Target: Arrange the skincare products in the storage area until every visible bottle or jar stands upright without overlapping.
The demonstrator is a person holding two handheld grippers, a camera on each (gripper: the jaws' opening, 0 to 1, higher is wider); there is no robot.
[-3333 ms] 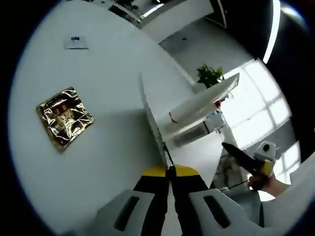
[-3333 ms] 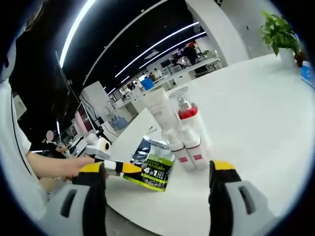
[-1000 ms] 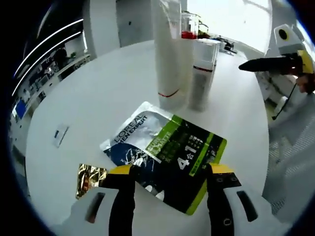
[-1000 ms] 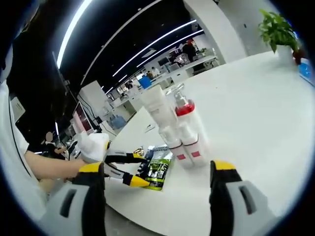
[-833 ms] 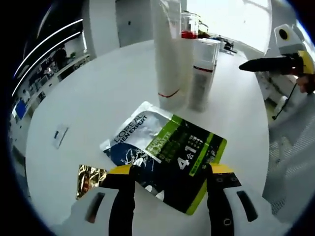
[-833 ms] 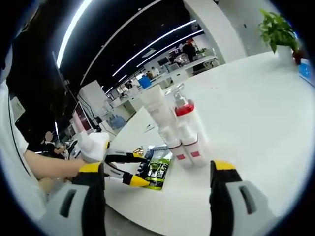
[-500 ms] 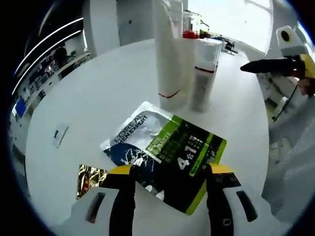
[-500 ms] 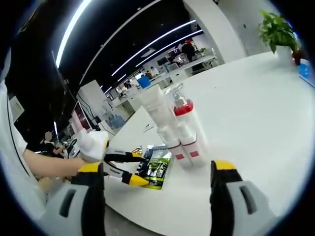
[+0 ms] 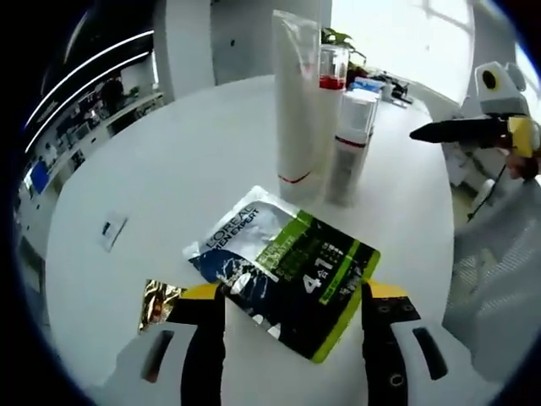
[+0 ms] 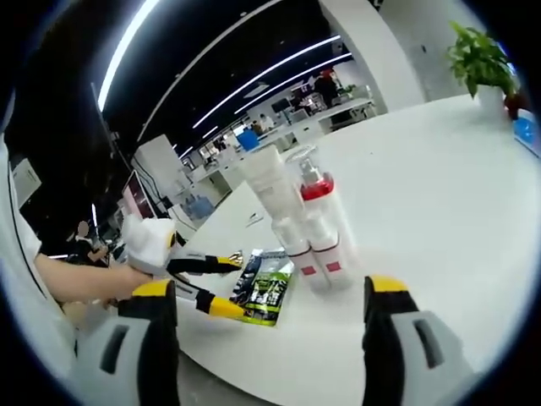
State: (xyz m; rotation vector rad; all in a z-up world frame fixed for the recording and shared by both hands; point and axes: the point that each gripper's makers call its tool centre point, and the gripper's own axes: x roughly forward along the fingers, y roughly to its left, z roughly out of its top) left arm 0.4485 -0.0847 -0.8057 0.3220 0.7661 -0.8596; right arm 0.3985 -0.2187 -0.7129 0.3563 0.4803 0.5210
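Note:
A black and green sachet (image 9: 287, 266) lies flat on the round white table (image 9: 169, 152), partly between the tips of my open left gripper (image 9: 293, 293). Just beyond it stand a tall white tube (image 9: 296, 93), a bottle with a red collar (image 9: 332, 80) and a shorter white bottle (image 9: 351, 144), all upright and close together. In the right gripper view the same cluster, tube (image 10: 266, 182), red-collared bottle (image 10: 317, 190) and two small bottles (image 10: 308, 245), stands mid-table. My right gripper (image 10: 270, 288) is open and holds nothing. The left gripper (image 10: 230, 285) hovers over the sachet (image 10: 266, 288).
A gold foil sachet (image 9: 159, 300) lies by my left jaw and a small white card (image 9: 112, 230) farther left. The right gripper (image 9: 473, 128) reaches in past the table's right edge. A potted plant (image 10: 478, 51) and a blue item (image 10: 528, 131) sit at the far side.
Earlier my left gripper was shut on the sachet, held up in the air; now the sachet lies on the table and the jaws are open. In the last second that view drew back slightly.

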